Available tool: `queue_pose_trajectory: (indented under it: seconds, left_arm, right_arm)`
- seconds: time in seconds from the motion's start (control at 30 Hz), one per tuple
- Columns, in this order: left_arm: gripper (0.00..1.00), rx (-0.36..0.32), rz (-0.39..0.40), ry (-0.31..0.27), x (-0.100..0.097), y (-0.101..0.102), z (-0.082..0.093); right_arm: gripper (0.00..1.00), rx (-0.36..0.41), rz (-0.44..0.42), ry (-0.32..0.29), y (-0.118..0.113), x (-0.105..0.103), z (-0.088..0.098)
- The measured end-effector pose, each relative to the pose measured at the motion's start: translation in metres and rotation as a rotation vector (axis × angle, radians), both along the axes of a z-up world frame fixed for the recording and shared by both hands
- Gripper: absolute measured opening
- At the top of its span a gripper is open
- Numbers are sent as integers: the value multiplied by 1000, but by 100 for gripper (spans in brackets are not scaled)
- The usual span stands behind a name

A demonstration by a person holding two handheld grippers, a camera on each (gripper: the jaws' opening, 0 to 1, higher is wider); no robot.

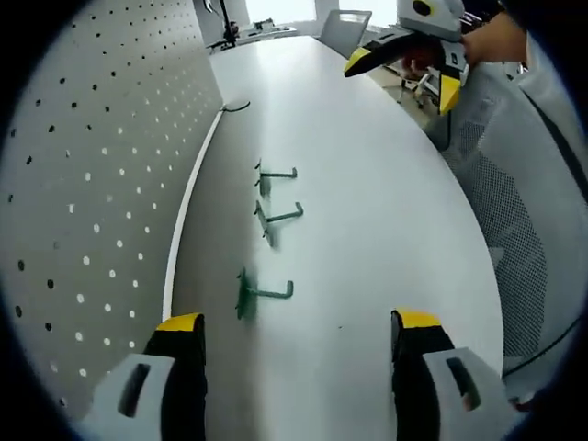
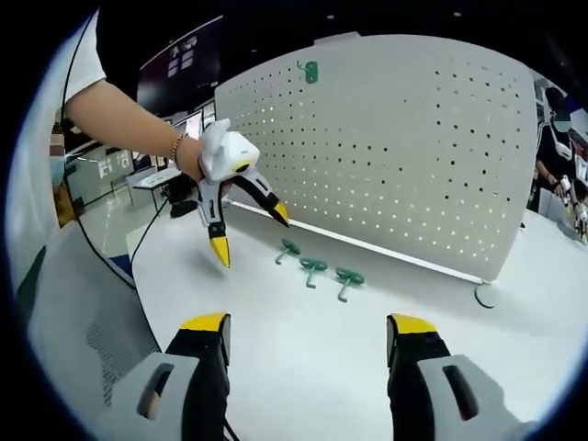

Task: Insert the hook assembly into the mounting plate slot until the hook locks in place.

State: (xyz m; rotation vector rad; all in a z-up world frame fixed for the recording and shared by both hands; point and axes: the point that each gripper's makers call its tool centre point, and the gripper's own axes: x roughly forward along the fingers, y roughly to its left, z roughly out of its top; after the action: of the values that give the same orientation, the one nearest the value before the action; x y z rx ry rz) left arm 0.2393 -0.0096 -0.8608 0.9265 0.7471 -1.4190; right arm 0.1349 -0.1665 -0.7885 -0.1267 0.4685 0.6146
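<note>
So far I hold nothing: my left gripper point(image 1: 296, 335) has its jaws spread wide at the bottom of the left gripper view, bare tabletop between them, and my right gripper point(image 2: 308, 344) stands just as wide and just as empty at the bottom of the right gripper view. Three green hooks lie in a row on the white table point(image 1: 386, 211), left of centre in the left gripper view: the nearest hook point(image 1: 262, 292) is just above my left jaw tip, the middle hook point(image 1: 278, 219) is above it, and the far hook point(image 1: 276, 174) is higher still. All three rest close to the foot of the white pegboard point(image 1: 92, 184), which fills the left of that frame. In the right gripper view a fourth green piece point(image 2: 310, 72), apparently a hook already mounted, sits high on the board at upper centre. I judge the hooks light, thin and stiff, probably hard plastic or coated metal, and likely to skid on the smooth top. I would pinch the nearest one across its straight shank, leaving the flat base plate free to meet the board.
</note>
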Motion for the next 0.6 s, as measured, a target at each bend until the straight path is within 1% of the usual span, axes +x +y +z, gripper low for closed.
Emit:
queue_pose_trajectory:
  seconds: [0.27, 0.4, 0.6]
  left_arm:
    - [87, 26, -38, 19, 6, -6, -6]
    - [88, 49, -64, 23, 9, -5, -10]
    - [88, 69, -83, 39, 11, -4, -16]
  right_arm:
    - [70, 4, -9, 1, -1, 0, -1]
    - [72, 20, -11, 5, 0, -1, 0]
    - [74, 10, -1, 7, 2, -1, -2]
